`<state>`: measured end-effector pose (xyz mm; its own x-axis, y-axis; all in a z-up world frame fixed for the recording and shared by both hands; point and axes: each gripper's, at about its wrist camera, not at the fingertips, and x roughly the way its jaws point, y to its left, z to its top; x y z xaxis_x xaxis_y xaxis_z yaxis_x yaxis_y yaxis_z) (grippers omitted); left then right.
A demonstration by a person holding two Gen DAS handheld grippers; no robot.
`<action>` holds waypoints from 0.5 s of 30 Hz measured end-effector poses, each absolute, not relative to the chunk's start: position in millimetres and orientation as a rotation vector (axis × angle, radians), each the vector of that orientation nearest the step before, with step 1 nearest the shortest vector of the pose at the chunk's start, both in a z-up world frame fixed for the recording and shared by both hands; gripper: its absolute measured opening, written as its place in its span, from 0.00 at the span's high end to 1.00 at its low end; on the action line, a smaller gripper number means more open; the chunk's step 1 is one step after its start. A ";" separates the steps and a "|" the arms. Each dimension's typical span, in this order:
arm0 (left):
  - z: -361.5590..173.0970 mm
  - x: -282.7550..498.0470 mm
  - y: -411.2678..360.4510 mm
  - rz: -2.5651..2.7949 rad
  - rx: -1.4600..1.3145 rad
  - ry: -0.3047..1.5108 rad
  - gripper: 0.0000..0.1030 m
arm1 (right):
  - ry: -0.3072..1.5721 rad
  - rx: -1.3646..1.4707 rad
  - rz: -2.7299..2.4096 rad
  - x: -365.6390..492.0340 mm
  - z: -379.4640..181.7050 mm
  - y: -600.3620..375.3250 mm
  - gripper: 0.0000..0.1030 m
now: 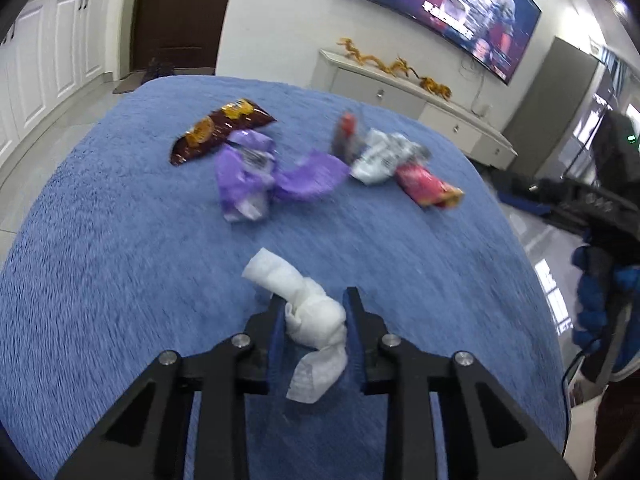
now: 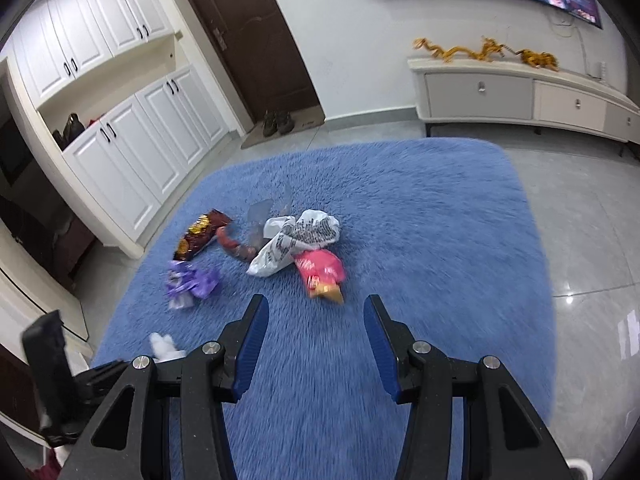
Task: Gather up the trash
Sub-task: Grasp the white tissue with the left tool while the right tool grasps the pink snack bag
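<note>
I'm closing the left gripper on the tissue, a white twisted wad lying on the near part of the blue rug; both pads are touching its knotted middle, so I'm reading it as gripped, with one tail sticking out toward the far left and a flat flap hanging toward the camera. To do this well I'm keeping the pinch on the knot, not the loose flap, and I'm lifting straight up so the pile isn't snagging it; the main risk I'm seeing is the wad unrolling and slipping out. The right gripper is hanging open over bare rug with nothing between its jaws, lined up roughly toward the pink packet. The left view is giving me the pad contact and the remaining pile beyond: purple wrapper, brown packet, white bag. The right view is showing only a scrap of the tissue beside the left gripper's body, but it's showing the rug's far edge, the tiled floor and the door, which the left view is mostly cutting off. No bin is showing in either view.
</note>
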<state>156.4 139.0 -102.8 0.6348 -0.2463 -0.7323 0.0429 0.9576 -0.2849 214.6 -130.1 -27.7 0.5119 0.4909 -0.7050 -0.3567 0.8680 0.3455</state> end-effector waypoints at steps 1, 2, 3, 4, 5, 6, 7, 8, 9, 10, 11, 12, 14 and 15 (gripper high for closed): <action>-104.9 159.5 141.8 -0.166 -0.260 0.867 0.75 | 0.912 0.158 0.517 225.8 -35.2 -123.7 0.54; -108.2 163.9 144.6 -0.174 -0.275 0.865 0.75 | 0.920 0.153 0.519 232.9 -39.6 -120.1 0.54; -109.2 165.6 144.3 -0.180 -0.281 0.863 0.75 | 0.930 0.148 0.521 240.1 -44.5 -116.2 0.54; -110.3 166.8 143.3 -0.184 -0.279 0.858 0.75 | 0.938 0.143 0.526 246.6 -49.4 -112.3 0.54; -111.6 168.6 142.8 -0.186 -0.275 0.855 0.75 | 0.944 0.136 0.533 252.5 -54.0 -107.9 0.54; -112.2 168.7 142.3 -0.187 -0.275 0.853 0.75 | 0.948 0.130 0.538 256.3 -57.3 -105.6 0.54; -112.2 168.3 142.5 -0.190 -0.279 0.852 0.75 | 0.951 0.123 0.540 260.8 -60.3 -101.8 0.54; -112.9 169.5 143.7 -0.196 -0.291 0.852 0.75 | 0.953 0.114 0.541 266.0 -64.0 -98.0 0.54; -113.7 169.7 145.8 -0.203 -0.305 0.851 0.75 | 0.954 0.109 0.540 269.0 -66.0 -95.9 0.54; -114.4 170.0 148.1 -0.209 -0.322 0.851 0.75 | 0.955 0.106 0.539 272.0 -68.2 -94.2 0.55; -114.8 169.3 150.7 -0.216 -0.340 0.851 0.75 | 0.956 0.108 0.540 274.9 -71.6 -92.8 0.57; -115.1 169.1 151.8 -0.218 -0.348 0.850 0.75 | 0.957 0.109 0.542 276.2 -73.4 -91.9 0.64; -114.7 169.1 150.4 -0.214 -0.339 0.848 0.75 | 0.963 0.120 0.546 275.5 -76.9 -92.4 0.64; -113.9 168.2 149.2 -0.211 -0.333 0.848 0.75 | 0.965 0.124 0.547 274.5 -76.4 -93.3 0.65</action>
